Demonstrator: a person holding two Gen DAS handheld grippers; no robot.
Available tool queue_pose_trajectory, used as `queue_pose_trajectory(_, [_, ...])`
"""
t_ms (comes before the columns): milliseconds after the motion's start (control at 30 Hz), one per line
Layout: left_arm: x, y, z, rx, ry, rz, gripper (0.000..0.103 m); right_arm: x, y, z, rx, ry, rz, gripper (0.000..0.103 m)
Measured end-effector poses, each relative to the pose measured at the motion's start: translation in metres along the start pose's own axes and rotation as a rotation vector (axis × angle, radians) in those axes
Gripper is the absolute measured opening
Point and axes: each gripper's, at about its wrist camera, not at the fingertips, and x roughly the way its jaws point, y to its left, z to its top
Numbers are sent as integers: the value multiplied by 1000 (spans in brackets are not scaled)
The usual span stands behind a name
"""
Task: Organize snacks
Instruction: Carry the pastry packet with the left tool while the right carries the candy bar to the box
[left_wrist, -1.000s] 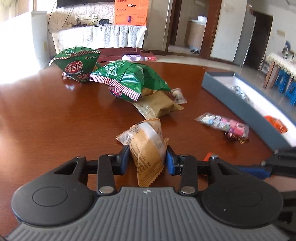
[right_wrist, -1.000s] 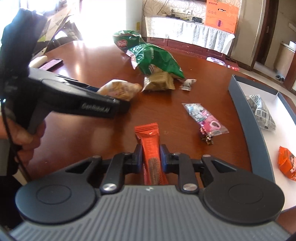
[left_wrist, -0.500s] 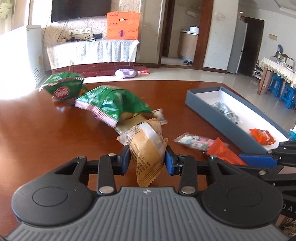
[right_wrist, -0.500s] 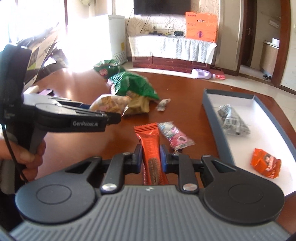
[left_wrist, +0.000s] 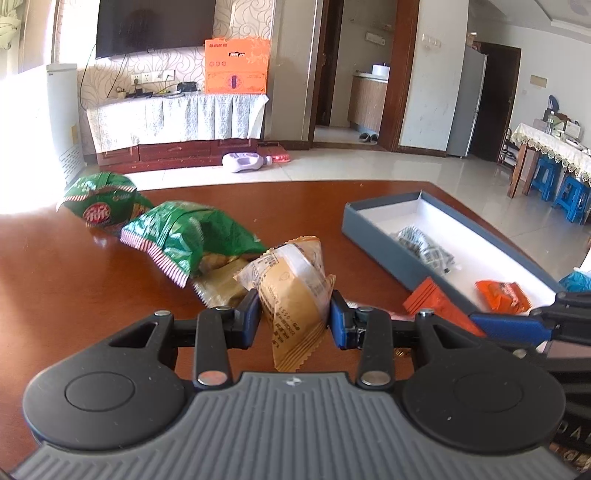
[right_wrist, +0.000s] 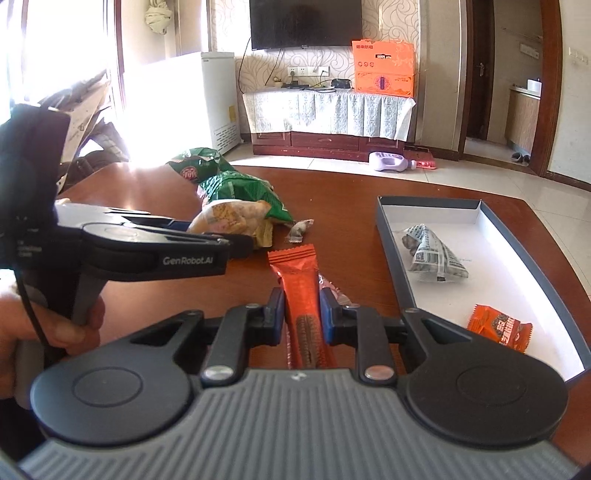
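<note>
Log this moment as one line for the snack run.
left gripper: shut on tan snack pack | right gripper: shut on orange bar | box: two snacks inside

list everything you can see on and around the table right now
table: 1, reddish-brown wood, under everything
box: 1, grey outside and white inside, right side of table
snacks in box: 2, grey printed pack and small orange pack
green bags: 2, far left of table
tan packet: 1, held in left gripper
orange bar: 1, held in right gripper
small clear wrapper: 1, by the green bags
left gripper: shut on tan packet
right gripper: shut on orange bar
</note>
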Motion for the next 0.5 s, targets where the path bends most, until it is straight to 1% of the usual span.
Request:
queue_pose_trajectory(167, [0, -14, 7, 19, -15, -8, 44, -5, -4, 1, 4, -13, -6, 23])
queue_pose_trajectory(500, [5, -31, 12, 47, -11, -18, 44, -13, -12, 2, 12, -36, -10, 23])
